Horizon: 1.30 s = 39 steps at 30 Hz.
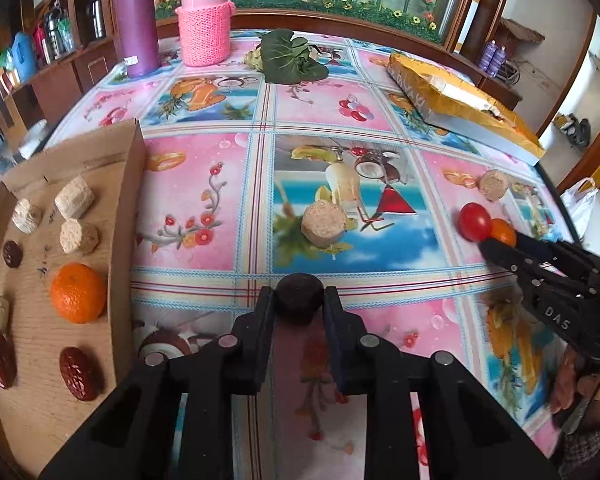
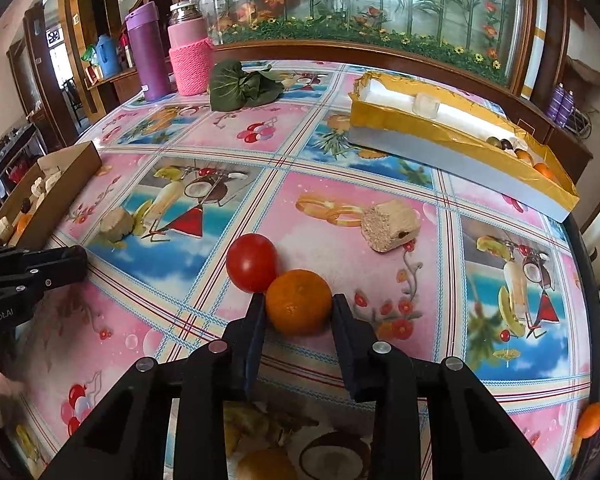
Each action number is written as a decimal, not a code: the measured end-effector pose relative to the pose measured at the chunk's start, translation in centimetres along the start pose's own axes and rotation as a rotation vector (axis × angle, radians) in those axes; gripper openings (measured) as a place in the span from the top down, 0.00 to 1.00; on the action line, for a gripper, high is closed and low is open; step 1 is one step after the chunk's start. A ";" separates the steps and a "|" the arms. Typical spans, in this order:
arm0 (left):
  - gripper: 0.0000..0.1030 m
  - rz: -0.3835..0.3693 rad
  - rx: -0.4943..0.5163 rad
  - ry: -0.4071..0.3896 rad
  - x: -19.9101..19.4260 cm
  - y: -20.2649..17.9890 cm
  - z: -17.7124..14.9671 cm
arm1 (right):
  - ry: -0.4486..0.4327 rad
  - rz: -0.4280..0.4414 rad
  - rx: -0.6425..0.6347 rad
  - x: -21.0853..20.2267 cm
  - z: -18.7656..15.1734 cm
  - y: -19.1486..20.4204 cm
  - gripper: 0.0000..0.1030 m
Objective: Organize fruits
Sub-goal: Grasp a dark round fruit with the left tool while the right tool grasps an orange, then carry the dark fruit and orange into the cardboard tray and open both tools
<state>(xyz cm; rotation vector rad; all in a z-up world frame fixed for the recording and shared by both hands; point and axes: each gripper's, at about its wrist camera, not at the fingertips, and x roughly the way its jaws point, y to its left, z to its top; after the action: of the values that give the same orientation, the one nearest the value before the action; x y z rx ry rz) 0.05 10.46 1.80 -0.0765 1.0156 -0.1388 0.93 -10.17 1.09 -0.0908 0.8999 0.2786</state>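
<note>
Between right claw (image 2: pixel 299 309) fingers: round, glossy orange (image 2: pixel 299 307).

Cardboard tray (image 1: pixel 130 184) lies left on the table (image 1: pixel 204 200); taped box (image 2: pixel 440 148) right; tomato (image 2: pixel 251 262) touches mandarin (image 2: pixel 299 302).

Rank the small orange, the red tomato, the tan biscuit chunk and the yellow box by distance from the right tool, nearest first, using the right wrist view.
1. Small orange, between the right tool tips.
2. Red tomato, touching the orange, just left and beyond.
3. Tan biscuit chunk, farther back, right of centre.
4. Yellow box, far right, near the table's back edge.
</note>
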 end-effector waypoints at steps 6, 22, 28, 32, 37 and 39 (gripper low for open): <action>0.78 -0.035 -0.032 -0.042 -2.4 0.8 -0.8 | -0.010 -0.011 0.029 -2.0 -0.9 0.2 0.67; 0.78 0.081 -0.216 -0.152 -10.1 11.6 -5.8 | -0.085 0.116 -0.116 -8.1 -1.0 12.9 0.67; 0.77 0.185 -0.314 -0.145 -10.7 17.3 -7.7 | -0.070 0.227 -0.241 -7.4 -0.3 21.6 0.67; 0.77 0.203 -0.341 -0.140 -10.5 19.3 -8.0 | -0.030 0.261 -0.314 -5.5 -0.1 26.4 0.66; 0.77 0.173 -0.361 -0.139 -10.3 20.3 -8.2 | 0.038 0.284 -0.352 -3.0 -0.4 29.7 0.66; 0.77 0.154 -0.372 -0.139 -10.2 20.5 -8.2 | 0.056 0.286 -0.366 -2.3 -0.6 30.5 0.66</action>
<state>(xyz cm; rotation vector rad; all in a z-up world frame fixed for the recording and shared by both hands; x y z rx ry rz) -10.58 32.30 3.43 -0.3416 0.8943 0.1951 -9.34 18.49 3.66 -0.3112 0.9095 0.7097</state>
